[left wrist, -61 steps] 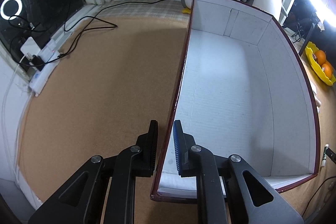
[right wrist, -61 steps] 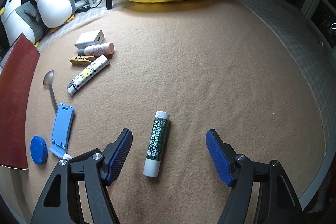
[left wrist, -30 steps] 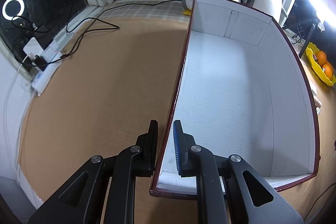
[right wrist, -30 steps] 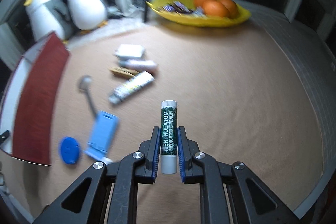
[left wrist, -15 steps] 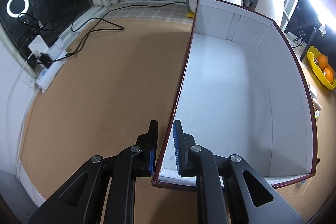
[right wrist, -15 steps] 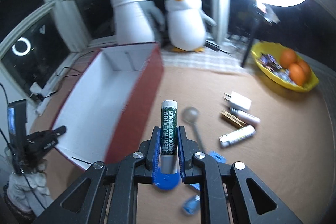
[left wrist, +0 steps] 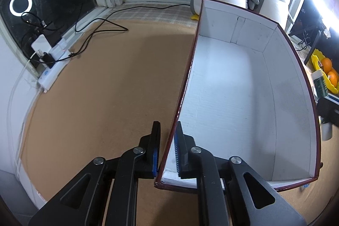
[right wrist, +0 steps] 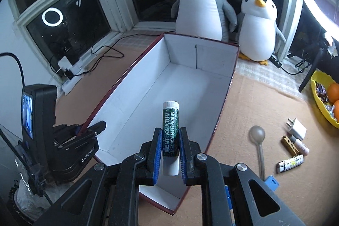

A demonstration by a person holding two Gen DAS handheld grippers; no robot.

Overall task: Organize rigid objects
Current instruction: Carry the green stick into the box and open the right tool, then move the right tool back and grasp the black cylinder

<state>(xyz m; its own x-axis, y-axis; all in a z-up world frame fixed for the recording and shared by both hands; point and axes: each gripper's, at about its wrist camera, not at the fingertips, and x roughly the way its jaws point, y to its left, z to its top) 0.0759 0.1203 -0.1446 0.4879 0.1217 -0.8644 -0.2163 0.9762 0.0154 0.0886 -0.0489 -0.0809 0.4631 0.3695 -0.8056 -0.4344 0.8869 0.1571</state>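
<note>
Gripping one lip balm tube [right wrist: 170, 132] upright, right gripper [right wrist: 169, 154] jaws clamped on it above near end of one box [right wrist: 222, 103]. Left gripper [left wrist: 167, 148] jaws closing, pinching box's left wall near its corner. Risk: released this near the front rim, the round tube could bounce or roll out; a slack pinch lets the box shift. On bench [right wrist: 264, 99] beyond: one spoon [right wrist: 257, 135], one charger plug [right wrist: 296, 125], two penguins [right wrist: 201, 1].

A soft brown mat [right wrist: 250, 111] covers the table. On it sit a big open box [right wrist: 190, 82], a spoon [right wrist: 257, 137], a white plug [right wrist: 296, 126] and two small tubes [right wrist: 290, 162].
</note>
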